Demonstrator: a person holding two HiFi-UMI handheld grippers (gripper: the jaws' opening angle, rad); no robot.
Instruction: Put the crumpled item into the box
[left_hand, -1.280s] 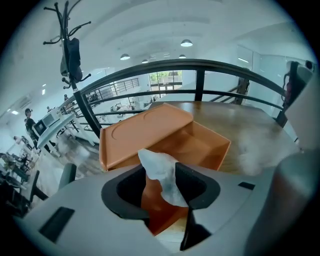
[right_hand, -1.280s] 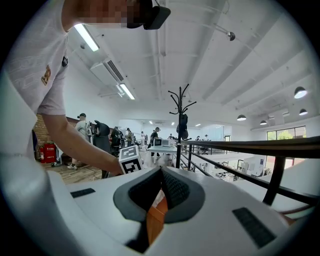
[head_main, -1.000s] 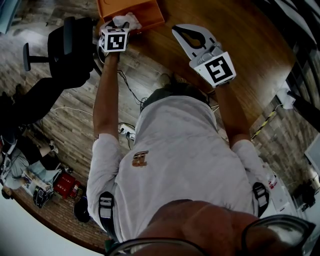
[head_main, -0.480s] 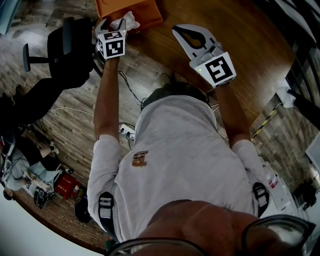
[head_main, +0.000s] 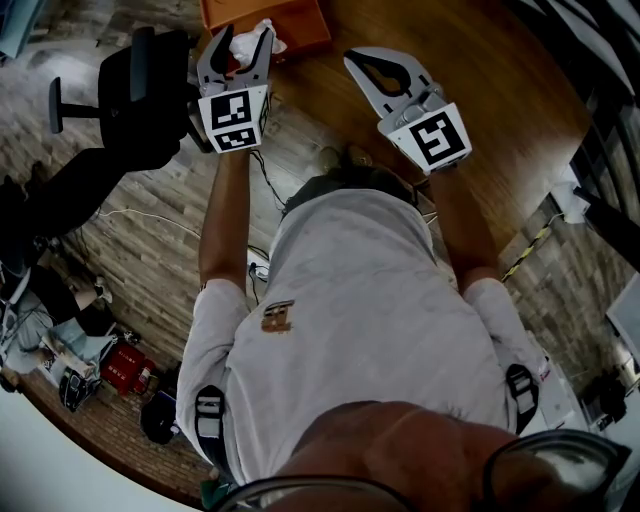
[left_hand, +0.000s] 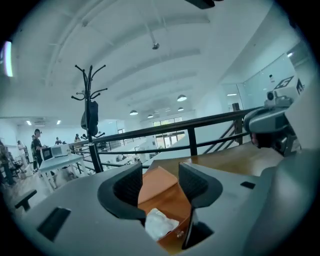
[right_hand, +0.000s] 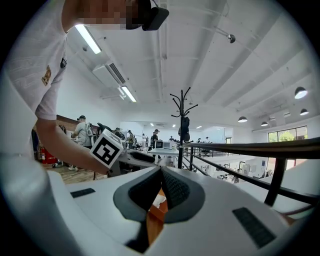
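Observation:
The orange box (head_main: 300, 22) stands on the wooden table at the top of the head view. A white crumpled item (head_main: 266, 33) lies inside it at its near edge. My left gripper (head_main: 243, 38) hovers just in front of the box, open, with nothing between its pads. Through its jaws in the left gripper view I see the box (left_hand: 159, 190) and the crumpled item (left_hand: 160, 224) below. My right gripper (head_main: 352, 58) hangs over the table to the right of the box, jaws shut and empty. In the right gripper view (right_hand: 161, 172) a sliver of the orange box (right_hand: 154, 222) shows below the jaws.
The round wooden table (head_main: 480, 100) stretches right of the box. A black office chair (head_main: 140, 80) stands on the floor at the left. Cables (head_main: 255, 175) trail on the floor. A black railing (left_hand: 190, 135) runs behind the table.
My left gripper has drawn back from the box and tipped up, so its open jaws now show. The crumpled item stays in the box. The right gripper has not moved.

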